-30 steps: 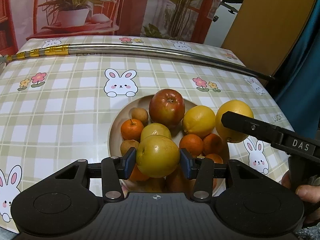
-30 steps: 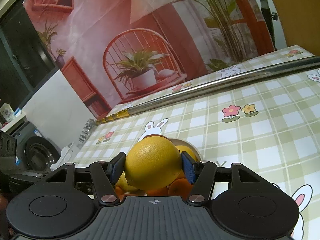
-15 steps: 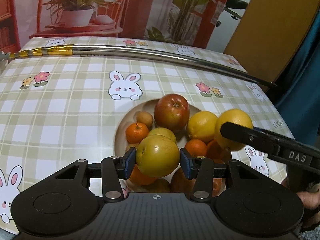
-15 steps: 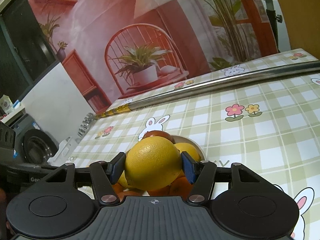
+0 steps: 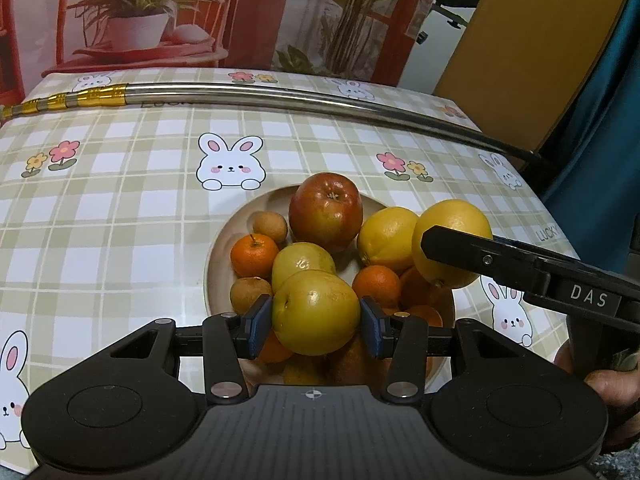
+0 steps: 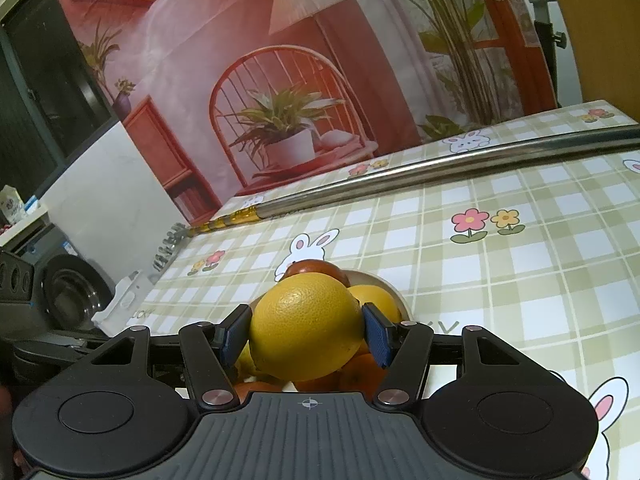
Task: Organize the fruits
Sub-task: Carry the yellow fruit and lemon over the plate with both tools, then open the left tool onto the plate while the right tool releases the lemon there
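Observation:
My left gripper (image 5: 316, 322) is shut on a yellow-green pear (image 5: 315, 312), held over the near part of a beige plate (image 5: 218, 252). The plate carries a red apple (image 5: 326, 210), a lemon (image 5: 386, 234), small oranges (image 5: 253, 254) and brown longans (image 5: 270, 226). My right gripper (image 6: 306, 336) is shut on a large yellow orange (image 6: 306, 328). In the left wrist view that same large yellow orange (image 5: 452, 224) hangs over the plate's right rim, with a black finger (image 5: 480, 258) across its front.
A checked tablecloth with rabbits (image 5: 120, 208) covers the table. A steel pole with gold bands (image 5: 260, 94) lies across the far side. A person's hand (image 5: 612, 384) shows at the right edge. A teal curtain (image 5: 600, 120) hangs to the right. A machine (image 6: 60, 300) stands left of the table.
Both grippers keep their fruit. The plate has slid a little farther off and rightward in the left wrist view, and the right gripper has drifted slightly higher above the plate.

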Motion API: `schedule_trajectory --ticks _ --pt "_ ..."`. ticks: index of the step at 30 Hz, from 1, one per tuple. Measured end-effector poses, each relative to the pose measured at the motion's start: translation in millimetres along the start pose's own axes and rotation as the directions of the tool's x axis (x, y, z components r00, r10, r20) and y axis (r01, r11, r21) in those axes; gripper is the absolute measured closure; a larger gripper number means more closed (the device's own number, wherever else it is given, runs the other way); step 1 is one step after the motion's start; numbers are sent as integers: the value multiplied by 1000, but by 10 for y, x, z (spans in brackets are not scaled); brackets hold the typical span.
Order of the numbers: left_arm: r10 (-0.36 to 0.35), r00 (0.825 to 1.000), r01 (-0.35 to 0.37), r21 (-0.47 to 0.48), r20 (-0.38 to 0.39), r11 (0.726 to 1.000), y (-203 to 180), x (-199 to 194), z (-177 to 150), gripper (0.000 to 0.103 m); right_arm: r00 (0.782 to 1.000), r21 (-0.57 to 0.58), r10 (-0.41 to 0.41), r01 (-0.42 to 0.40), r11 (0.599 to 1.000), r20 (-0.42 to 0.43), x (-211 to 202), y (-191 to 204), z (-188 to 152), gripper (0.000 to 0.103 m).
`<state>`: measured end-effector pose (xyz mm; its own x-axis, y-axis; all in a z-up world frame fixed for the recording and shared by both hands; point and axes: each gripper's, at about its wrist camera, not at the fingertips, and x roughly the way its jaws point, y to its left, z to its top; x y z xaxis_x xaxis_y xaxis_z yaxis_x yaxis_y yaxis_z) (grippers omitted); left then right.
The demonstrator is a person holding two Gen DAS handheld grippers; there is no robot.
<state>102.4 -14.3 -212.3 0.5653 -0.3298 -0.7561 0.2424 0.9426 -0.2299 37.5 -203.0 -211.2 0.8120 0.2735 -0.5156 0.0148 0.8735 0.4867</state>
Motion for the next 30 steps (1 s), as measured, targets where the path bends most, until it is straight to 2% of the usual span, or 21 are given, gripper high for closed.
schedule_trajectory --ticks 9,17,22,30 --pt "-21 1000 21 -18 22 1000 35 -29 -5 53 1000 -6 -13 13 1000 -3 -9 -5 17 47" --pt "-40 997 43 -40 73 998 75 -129 16 52 999 -26 -30 30 999 -13 11 35 15 47" --pt "-23 992 32 -70 122 997 144 -250 43 52 999 -85 -47 45 995 -26 88 113 21 47" --pt "72 983 -52 -118 172 992 306 -409 30 52 996 -208 -72 58 976 -57 275 295 26 47"
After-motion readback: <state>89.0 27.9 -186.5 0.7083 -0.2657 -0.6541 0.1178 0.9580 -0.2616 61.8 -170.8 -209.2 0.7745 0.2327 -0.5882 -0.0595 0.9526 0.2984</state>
